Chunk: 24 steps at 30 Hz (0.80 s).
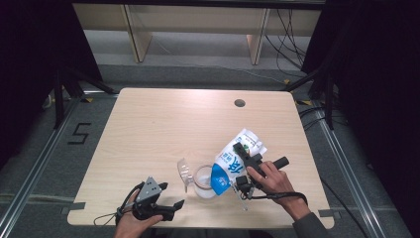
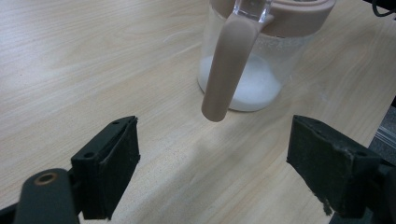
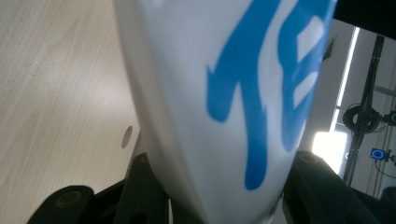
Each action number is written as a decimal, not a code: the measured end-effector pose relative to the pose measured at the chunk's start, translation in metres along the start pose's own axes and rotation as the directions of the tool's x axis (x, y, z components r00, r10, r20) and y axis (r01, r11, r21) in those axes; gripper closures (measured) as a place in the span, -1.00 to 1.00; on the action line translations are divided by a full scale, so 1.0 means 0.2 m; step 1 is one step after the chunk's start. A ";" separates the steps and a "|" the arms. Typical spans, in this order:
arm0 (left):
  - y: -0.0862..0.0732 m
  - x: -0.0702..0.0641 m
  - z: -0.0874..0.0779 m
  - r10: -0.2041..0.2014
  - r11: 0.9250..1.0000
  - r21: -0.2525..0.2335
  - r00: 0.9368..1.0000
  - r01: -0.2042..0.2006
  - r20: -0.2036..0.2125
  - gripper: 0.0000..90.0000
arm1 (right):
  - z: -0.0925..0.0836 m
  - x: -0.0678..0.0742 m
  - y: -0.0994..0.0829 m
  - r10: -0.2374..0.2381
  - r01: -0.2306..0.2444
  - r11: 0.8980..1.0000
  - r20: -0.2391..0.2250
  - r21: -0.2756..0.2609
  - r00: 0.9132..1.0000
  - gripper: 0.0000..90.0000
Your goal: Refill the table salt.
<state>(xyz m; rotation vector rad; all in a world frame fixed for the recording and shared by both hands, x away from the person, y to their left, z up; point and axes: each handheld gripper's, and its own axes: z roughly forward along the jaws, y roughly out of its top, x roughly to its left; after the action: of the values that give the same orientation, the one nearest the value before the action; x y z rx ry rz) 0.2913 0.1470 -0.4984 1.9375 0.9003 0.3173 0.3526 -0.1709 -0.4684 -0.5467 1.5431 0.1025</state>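
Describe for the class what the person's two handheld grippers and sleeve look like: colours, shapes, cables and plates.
Both are black two-jaw tools. The left gripper carries a grey three-cornered plate on top and trails a thin black cable; its jaws are flat, dark, rough-edged pads. The right gripper has a black bar handle and a looping black cable. A grey sleeve covers the right forearm.

Even overhead light is falling on the pale table (image 1: 148,124), while the surroundings are sinking into darkness. In the right gripper view the white pouch (image 3: 219,93) is sitting blurred and out of focus, with glare glowing from a bright window patch (image 3: 329,144). Soft shadows are lying under the jar (image 2: 252,79).
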 end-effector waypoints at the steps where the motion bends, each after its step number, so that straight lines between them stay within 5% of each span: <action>1: 0.00 0.00 0.00 0.003 1.000 0.001 1.000 -0.003 0.001 -0.64 | 0.00 0.00 0.00 -0.004 0.004 1.000 0.008 -0.001 1.000 0.41; 5: 0.00 0.00 0.00 -0.018 1.000 0.001 1.000 0.018 0.002 -0.64 | 0.00 0.00 0.00 -0.004 0.004 1.000 0.010 -0.003 1.000 0.41; 6: 0.00 0.00 0.00 0.004 1.000 0.000 1.000 -0.004 0.000 -0.64 | 0.00 0.00 0.00 0.001 -0.001 1.000 0.009 0.001 1.000 0.41; 14: 0.00 0.00 0.00 -0.016 1.000 0.002 1.000 0.016 0.000 -0.64 | 0.00 0.00 0.00 0.016 -0.016 1.000 0.006 0.012 1.000 0.42; 18: 0.00 0.00 0.00 0.005 1.000 0.004 1.000 -0.005 -0.002 -0.64 | 0.00 0.00 0.00 0.020 -0.020 1.000 0.010 0.013 1.000 0.42; 24: 0.00 0.00 0.00 -0.003 1.000 0.002 1.000 0.003 -0.003 -0.64 | 0.00 -0.01 0.00 -0.006 0.006 1.000 0.014 0.006 1.000 0.43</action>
<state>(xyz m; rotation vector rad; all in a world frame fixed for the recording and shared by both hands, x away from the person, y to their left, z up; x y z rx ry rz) 0.2910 0.1470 -0.4983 1.9378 0.9055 0.3181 0.3521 -0.1711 -0.4663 -0.5447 1.5276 0.0967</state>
